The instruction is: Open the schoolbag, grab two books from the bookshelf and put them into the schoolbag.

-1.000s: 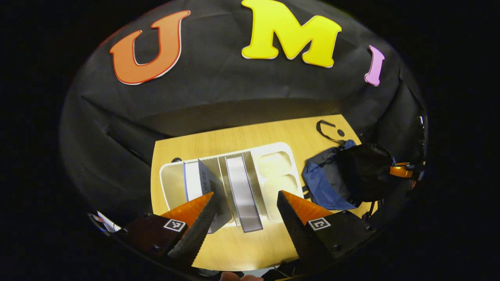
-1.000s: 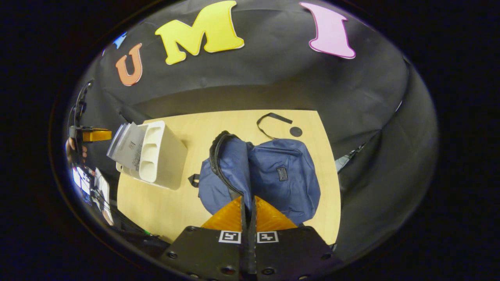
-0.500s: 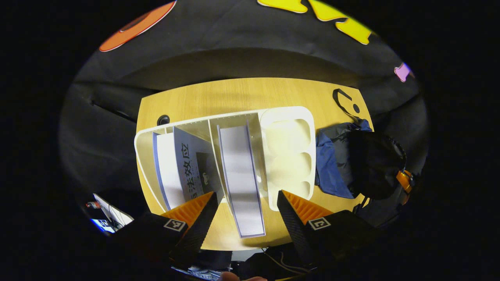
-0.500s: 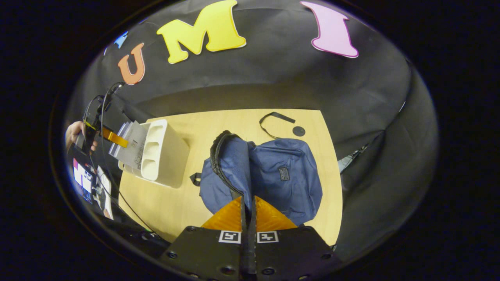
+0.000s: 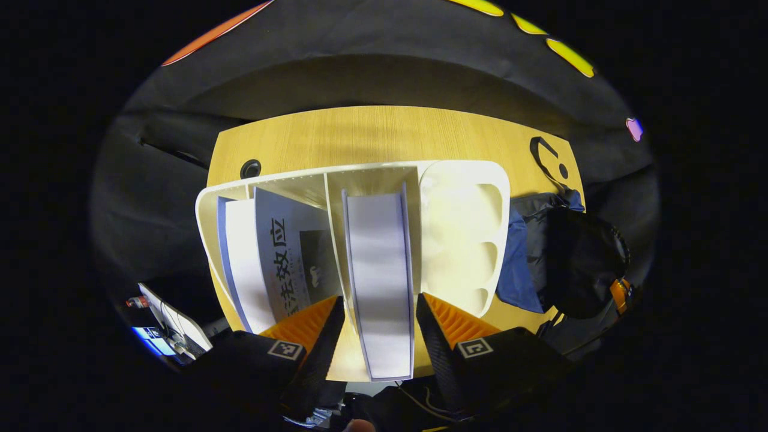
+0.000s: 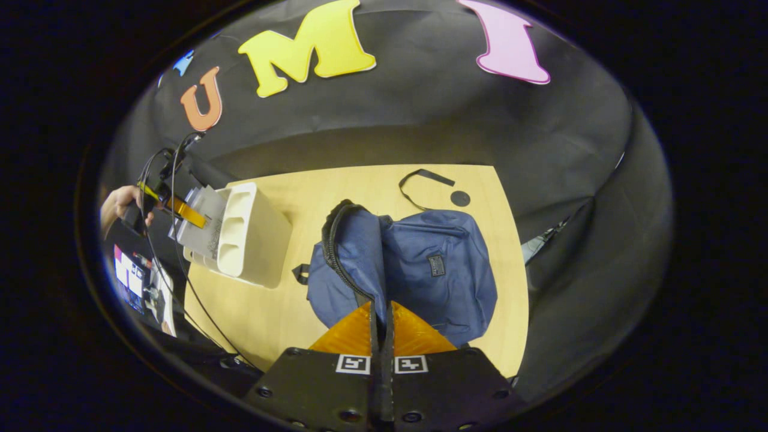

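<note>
Left hand-held gripper [image 5: 377, 312], seemingly two books [image 5: 379, 282], one schoolbag [image 6: 414, 264]

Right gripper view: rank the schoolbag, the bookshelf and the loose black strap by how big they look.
1. Schoolbag, largest.
2. Bookshelf, though it sits farther off, so its true size is unsure.
3. Strap, smallest.

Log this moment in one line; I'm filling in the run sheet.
left gripper: open, straddling middle book in bookshelf | right gripper: shut on schoolbag edge | books packed: none seen

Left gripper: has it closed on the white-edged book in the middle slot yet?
No. The left gripper is open, its fingers either side of the white-edged book with gaps showing.
</note>
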Available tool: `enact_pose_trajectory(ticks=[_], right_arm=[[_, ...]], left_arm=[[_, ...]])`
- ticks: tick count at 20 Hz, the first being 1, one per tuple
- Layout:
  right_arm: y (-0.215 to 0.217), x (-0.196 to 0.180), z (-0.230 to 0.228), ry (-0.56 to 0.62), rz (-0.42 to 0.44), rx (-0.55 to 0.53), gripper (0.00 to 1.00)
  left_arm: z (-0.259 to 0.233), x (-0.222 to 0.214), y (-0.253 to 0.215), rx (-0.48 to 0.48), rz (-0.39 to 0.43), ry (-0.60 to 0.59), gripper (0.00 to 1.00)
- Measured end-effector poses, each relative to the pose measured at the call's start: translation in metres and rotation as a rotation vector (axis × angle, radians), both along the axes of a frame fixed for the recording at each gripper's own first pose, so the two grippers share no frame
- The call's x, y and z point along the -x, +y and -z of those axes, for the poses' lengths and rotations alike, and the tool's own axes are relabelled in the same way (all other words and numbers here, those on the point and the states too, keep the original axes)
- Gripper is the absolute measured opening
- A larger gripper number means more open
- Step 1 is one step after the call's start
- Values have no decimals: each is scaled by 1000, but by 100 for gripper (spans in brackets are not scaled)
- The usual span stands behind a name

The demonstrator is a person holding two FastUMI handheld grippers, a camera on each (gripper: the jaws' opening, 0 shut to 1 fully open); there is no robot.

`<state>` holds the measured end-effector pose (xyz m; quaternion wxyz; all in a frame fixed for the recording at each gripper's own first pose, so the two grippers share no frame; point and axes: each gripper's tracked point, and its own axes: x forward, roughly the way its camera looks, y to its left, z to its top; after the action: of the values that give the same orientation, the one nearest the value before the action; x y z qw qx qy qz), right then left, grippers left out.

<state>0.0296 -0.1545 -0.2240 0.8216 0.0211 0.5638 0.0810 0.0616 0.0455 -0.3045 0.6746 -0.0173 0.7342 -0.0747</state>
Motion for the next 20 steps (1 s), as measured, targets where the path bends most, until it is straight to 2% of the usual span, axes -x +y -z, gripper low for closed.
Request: enact_pose_trajectory(ticks=[2,3,4,6,8,9,11,14,15,20], right_arm=[[0,0,0,-1,-1,-1,0],[-1,0,0,0,0,-2,0],[-2,0,0,-1,2,-2,0],[-3,1,0,-1,3,-2,0],[-3,1,0,-3,1,-3,0],[-2,1,0,-4,-1,-3,0],[0,1,-1,-6,-4,-6,0],[2,3,-1,-6,-16,-5,0],[3,2,-1,-7,-22,-5,0],[7,4,-3,-20,-43,-3,0]], left_arm=[[2,0,1,-13,1,7,70],[3,-1,1,-17,-1,11,72],[3,0,2,-24,-3,16,67],[0,-2,2,-42,-7,22,49],[-2,2,4,-49,-10,37,47],[-5,3,4,-51,-17,40,51],[-10,8,7,-63,-20,32,40],[-36,16,17,-76,8,11,46],[-48,23,19,-65,8,9,41],[-122,65,35,-28,4,-42,41]])
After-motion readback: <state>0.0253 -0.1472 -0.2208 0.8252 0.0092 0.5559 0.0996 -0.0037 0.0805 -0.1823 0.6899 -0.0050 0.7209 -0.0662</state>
